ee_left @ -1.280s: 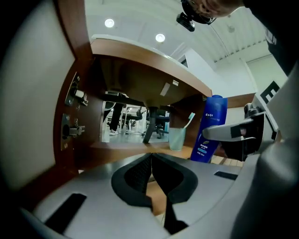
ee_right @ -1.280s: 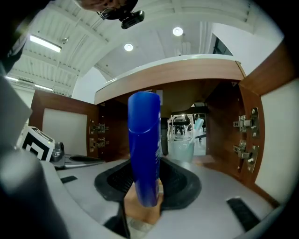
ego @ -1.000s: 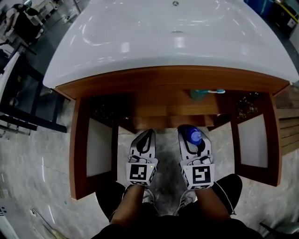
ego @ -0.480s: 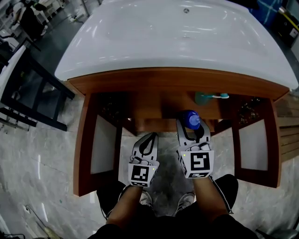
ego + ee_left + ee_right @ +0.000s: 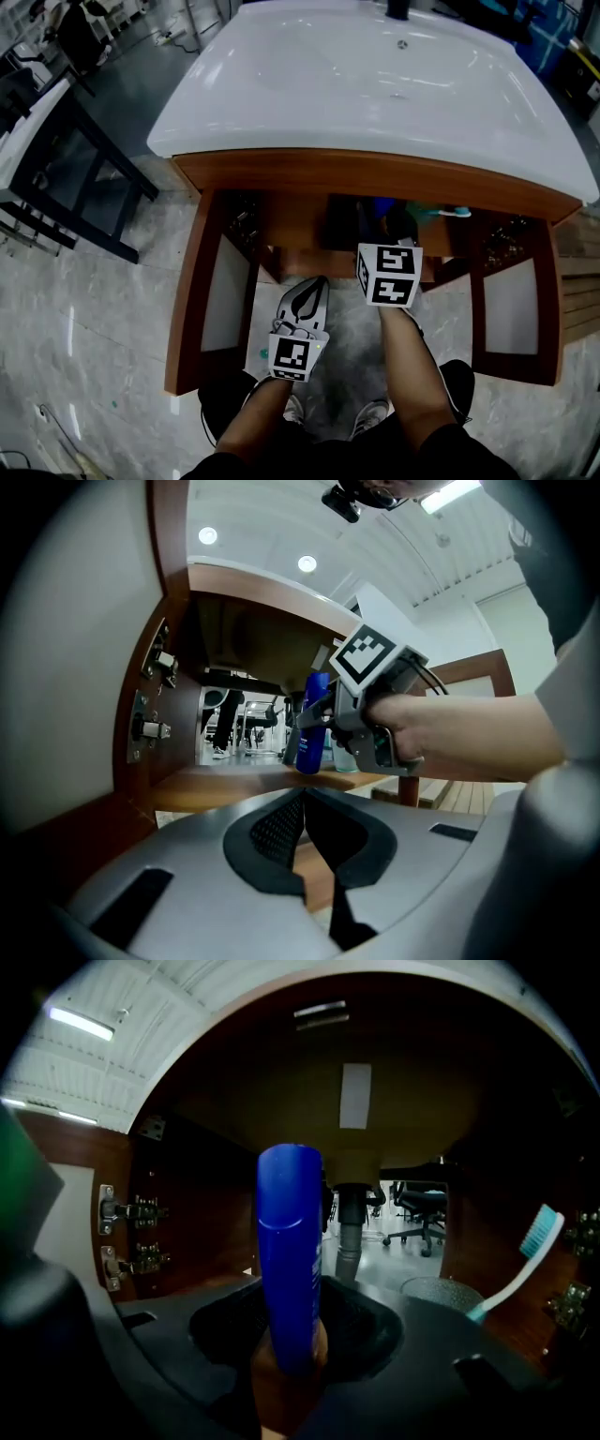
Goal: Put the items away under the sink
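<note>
Deep blue bottle (image 5: 289,1251); toothbrush (image 5: 544,1230) with white handle and teal bristles (a pale turquoise); glossy white sink (image 5: 356,84) above a reddish-brown wooden cabinet (image 5: 375,173); grey marbled floor (image 5: 84,319).

Head view looks down on the sink (image 5: 375,84); both gripper views face into the cabinet (image 5: 234,649), sharing the bottle (image 5: 291,1241).

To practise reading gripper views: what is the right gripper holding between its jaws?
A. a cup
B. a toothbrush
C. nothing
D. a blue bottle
D: the right gripper view shows the right gripper shut on the blue bottle, which stands between its jaws.
</note>
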